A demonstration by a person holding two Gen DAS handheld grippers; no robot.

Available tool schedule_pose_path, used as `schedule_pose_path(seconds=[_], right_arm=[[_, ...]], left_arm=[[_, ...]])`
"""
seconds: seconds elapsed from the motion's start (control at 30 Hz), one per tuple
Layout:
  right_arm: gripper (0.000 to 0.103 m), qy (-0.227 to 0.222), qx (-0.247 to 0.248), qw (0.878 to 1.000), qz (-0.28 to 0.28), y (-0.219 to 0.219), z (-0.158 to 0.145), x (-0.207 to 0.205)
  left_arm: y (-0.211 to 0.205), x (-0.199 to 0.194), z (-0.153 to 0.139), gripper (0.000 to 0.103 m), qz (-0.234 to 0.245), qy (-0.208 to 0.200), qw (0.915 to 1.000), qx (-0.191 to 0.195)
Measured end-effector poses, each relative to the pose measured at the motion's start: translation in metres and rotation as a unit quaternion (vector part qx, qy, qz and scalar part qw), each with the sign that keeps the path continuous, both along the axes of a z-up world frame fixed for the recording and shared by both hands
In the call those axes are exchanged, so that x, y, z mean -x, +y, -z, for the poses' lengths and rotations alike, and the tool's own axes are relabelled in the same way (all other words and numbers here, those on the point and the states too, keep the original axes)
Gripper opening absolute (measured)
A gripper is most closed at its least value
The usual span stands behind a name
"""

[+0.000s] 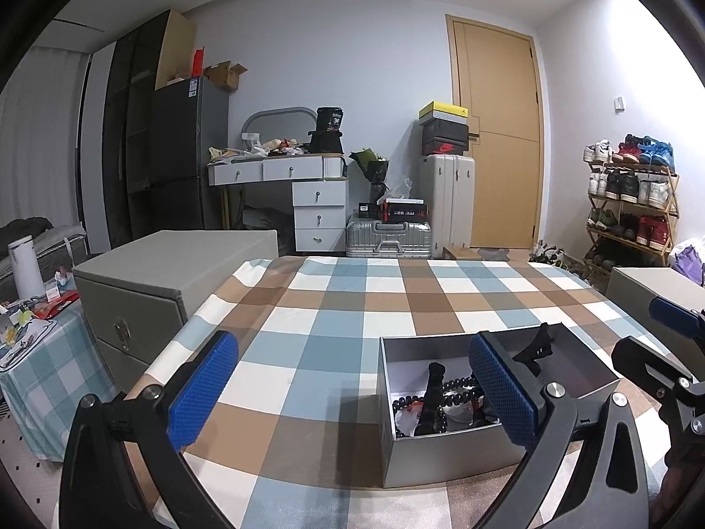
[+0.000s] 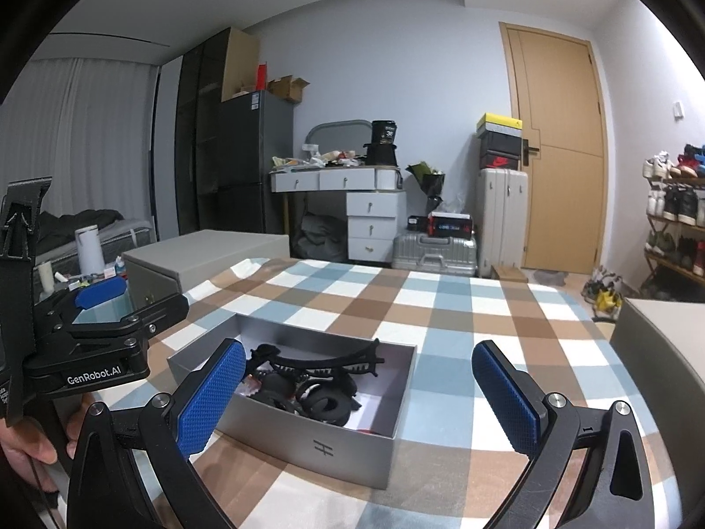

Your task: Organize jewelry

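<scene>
A grey open box (image 1: 449, 454) (image 2: 317, 445) sits on the checked tablecloth (image 1: 335, 308) (image 2: 440, 308). It holds a black hair claw (image 2: 326, 361) (image 1: 535, 348), black bead bracelets (image 1: 458, 385) (image 2: 321, 405) and a black strap (image 1: 434, 396). My left gripper (image 1: 352, 396) is open and empty, just left of the box, with its right finger in front of it. My right gripper (image 2: 359, 396) is open and empty, above the box's near side. Each gripper shows at the edge of the other's view: the right one (image 1: 669, 352), the left one (image 2: 101, 308).
A grey storage box (image 1: 167, 277) stands off the table's left edge and another (image 2: 661, 352) at the right. A side table with a white bottle (image 1: 26, 269) is at far left. Suitcases, a dresser and a shoe rack (image 1: 630, 203) stand beyond the table.
</scene>
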State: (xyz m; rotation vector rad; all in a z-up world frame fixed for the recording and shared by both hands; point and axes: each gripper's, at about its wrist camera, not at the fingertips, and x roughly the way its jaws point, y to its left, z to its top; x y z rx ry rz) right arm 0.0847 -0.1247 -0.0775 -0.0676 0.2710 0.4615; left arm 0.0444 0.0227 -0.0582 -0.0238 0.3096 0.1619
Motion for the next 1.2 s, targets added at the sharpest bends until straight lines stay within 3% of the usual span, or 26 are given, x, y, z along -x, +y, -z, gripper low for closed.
schedule_pose_path(seconds=[1.2], right_arm=[[0.103,0.0,0.0,1.0,0.0,0.0002,-0.0006,0.0]], left_arm=[[-0.0043,-0.0041,0.0035,0.102,0.01,0.004,0.9999,-0.001]])
